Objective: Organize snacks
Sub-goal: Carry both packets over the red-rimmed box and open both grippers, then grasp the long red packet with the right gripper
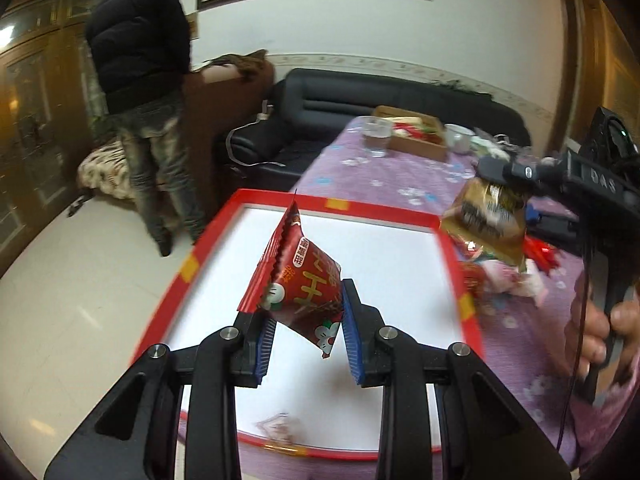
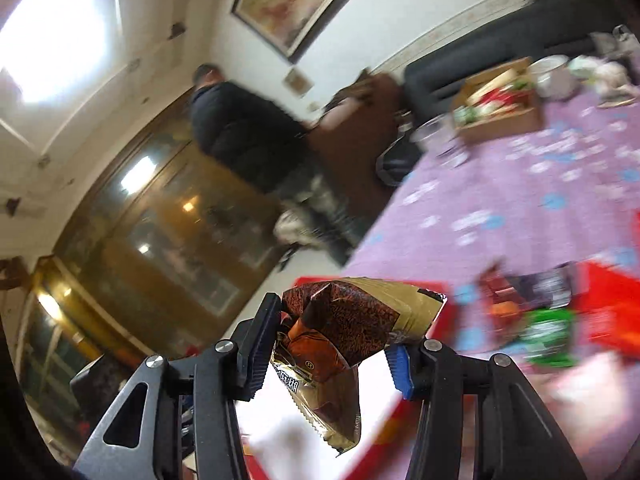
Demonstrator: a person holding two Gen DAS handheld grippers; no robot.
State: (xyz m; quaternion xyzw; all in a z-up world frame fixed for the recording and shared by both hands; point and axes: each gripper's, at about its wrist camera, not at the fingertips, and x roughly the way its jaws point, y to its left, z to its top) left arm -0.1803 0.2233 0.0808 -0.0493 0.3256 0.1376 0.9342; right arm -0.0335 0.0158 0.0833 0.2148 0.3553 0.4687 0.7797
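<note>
My left gripper point(image 1: 306, 322) is shut on a red snack packet point(image 1: 300, 284) and holds it above a red-rimmed white tray point(image 1: 400, 264). My right gripper point(image 2: 328, 344) is shut on a gold and brown snack bag point(image 2: 344, 332); the same gold bag point(image 1: 486, 220) hangs from the right gripper point(image 1: 496, 178) over the tray's right rim in the left wrist view. One small packet point(image 1: 280, 430) lies blurred at the tray's near edge. Loose snacks point(image 1: 504, 276) are heaped beside the tray on the purple cloth; the right wrist view shows the snack heap point(image 2: 536, 308) blurred.
A glass point(image 1: 376, 136), a wooden box of snacks point(image 1: 420, 136) and a white cup point(image 1: 458, 138) stand at the table's far end. A black sofa point(image 1: 360, 96) lies behind it. A person in a dark jacket point(image 1: 140, 40) stands on the floor at left.
</note>
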